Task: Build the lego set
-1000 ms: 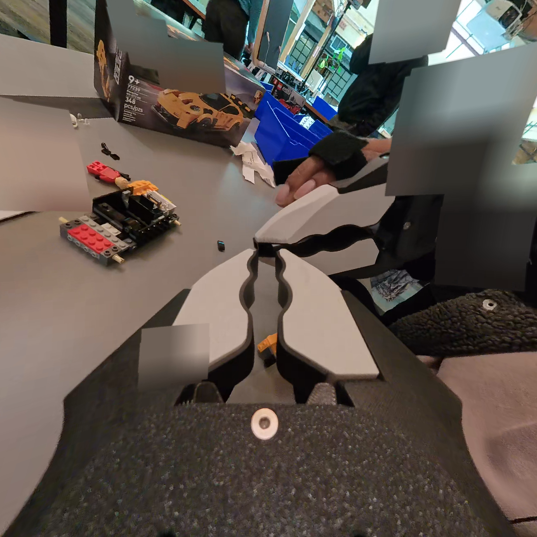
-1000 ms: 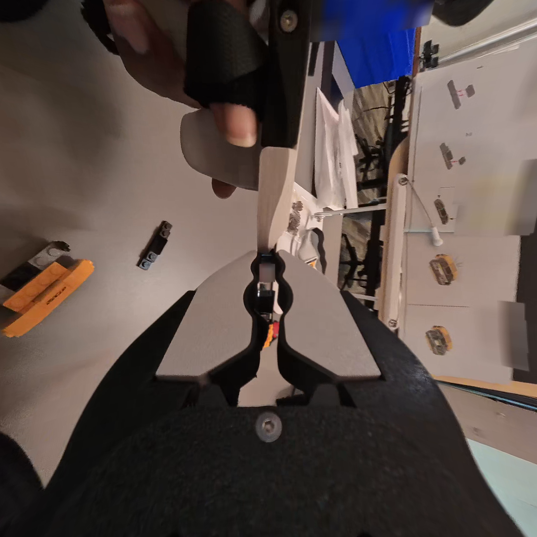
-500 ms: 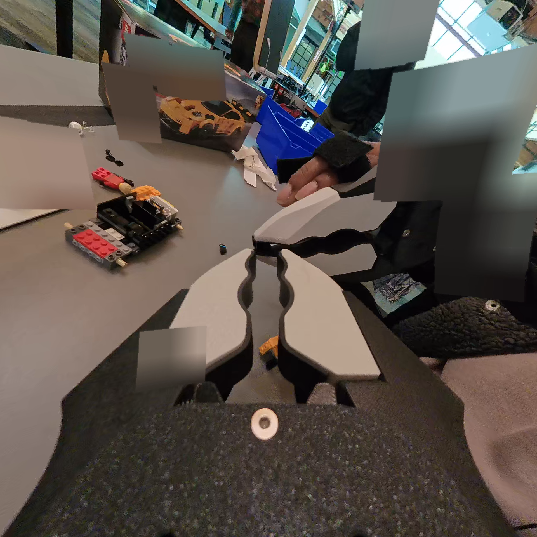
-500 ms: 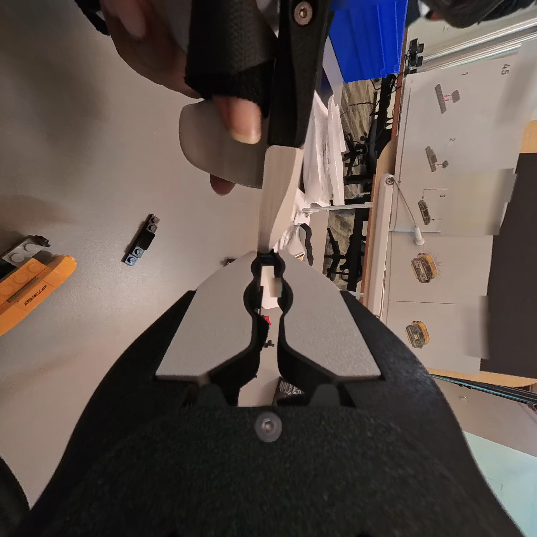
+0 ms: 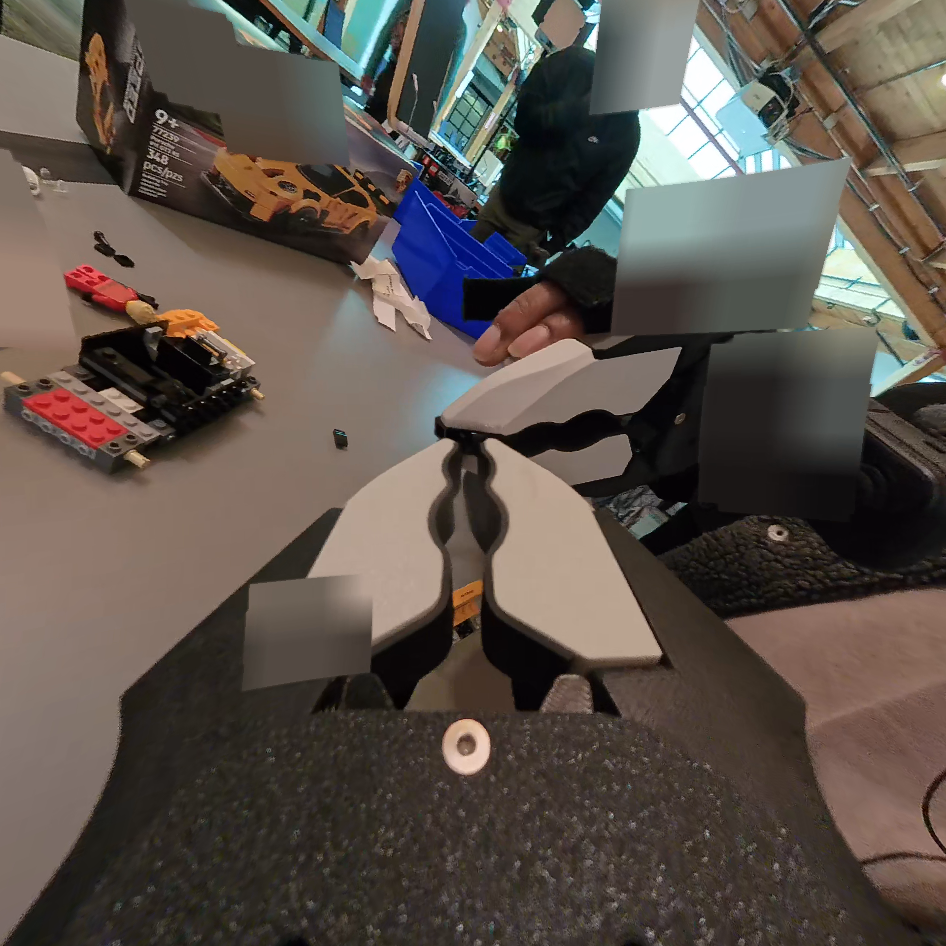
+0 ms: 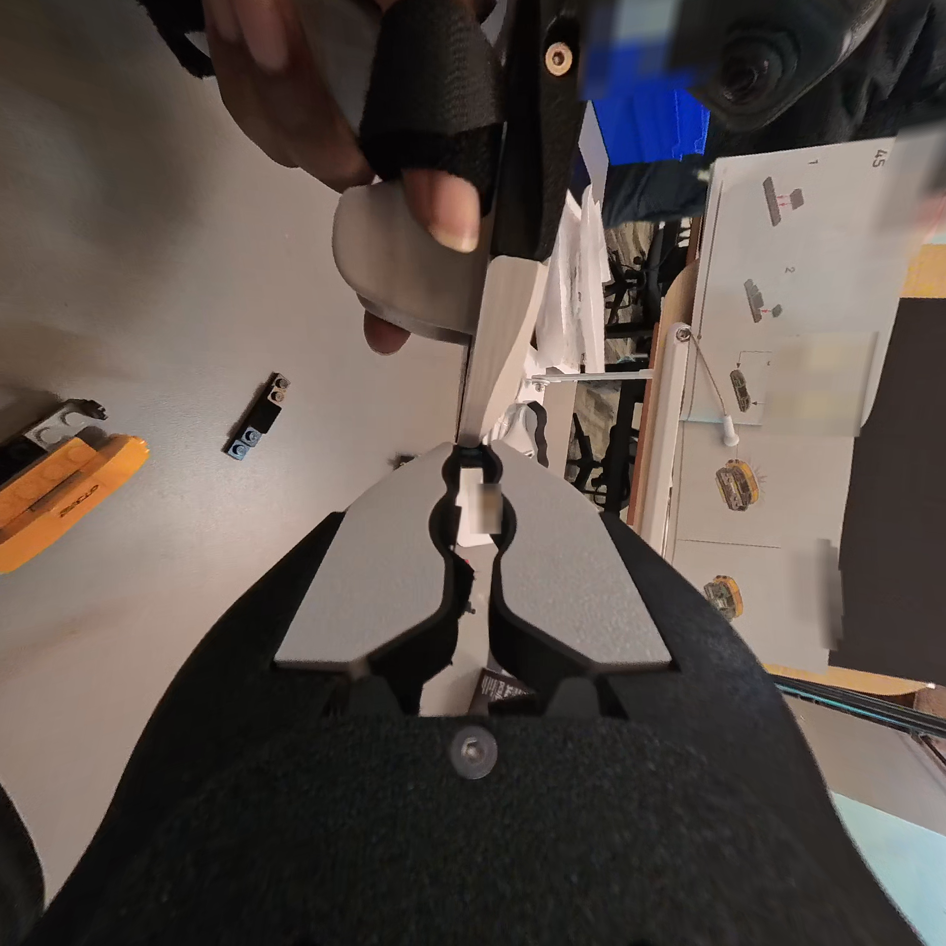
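Lego chassis shows only leftward; both grippers' fingers pinch one small black piece tip-to-tip.

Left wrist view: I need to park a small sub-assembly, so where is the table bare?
Bare grey table lies in front of the partly built chassis, toward the camera, and between the lone black piece and the torn paper. It is crowded by the red piece, box and blue bin.
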Tool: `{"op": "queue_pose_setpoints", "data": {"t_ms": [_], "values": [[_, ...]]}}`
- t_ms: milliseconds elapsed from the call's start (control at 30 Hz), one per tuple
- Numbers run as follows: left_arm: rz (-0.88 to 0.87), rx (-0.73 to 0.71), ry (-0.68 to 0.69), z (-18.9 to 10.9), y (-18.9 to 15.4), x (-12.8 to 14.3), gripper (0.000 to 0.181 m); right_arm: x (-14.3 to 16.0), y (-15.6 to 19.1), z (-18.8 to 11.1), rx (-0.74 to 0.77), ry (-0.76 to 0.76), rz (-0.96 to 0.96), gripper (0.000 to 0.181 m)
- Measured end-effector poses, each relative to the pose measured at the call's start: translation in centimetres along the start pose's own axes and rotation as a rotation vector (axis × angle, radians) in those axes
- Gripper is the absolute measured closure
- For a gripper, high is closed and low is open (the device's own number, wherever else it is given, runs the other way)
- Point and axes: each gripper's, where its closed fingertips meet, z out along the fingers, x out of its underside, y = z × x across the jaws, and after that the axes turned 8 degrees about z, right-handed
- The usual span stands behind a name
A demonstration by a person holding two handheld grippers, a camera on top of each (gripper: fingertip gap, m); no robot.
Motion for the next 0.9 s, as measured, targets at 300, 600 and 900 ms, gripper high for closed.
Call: {"op": "queue_pose_setpoints", "data": {"t_ms": [300, 600, 900], "values": [[0.053, -0.003, 0.001, -0.18, -0.56, -0.35, 0.18, -0.51, -0.31, -0.57, 0.004, -0.098, 0.098, 0.174], [0.053, 0.009, -0.004, -0.51, -0.61, -0.48, 0.181, -0.52, -0.29, -0.65, -0.019, -0.15, 0.184, 0.173], [0.041, -0.027, 0.009, -0.1, -0.19, -0.05, 0.165, -0.67, 0.25, -0.37, -0.015, -0.138, 0.154, 0.174]]}}
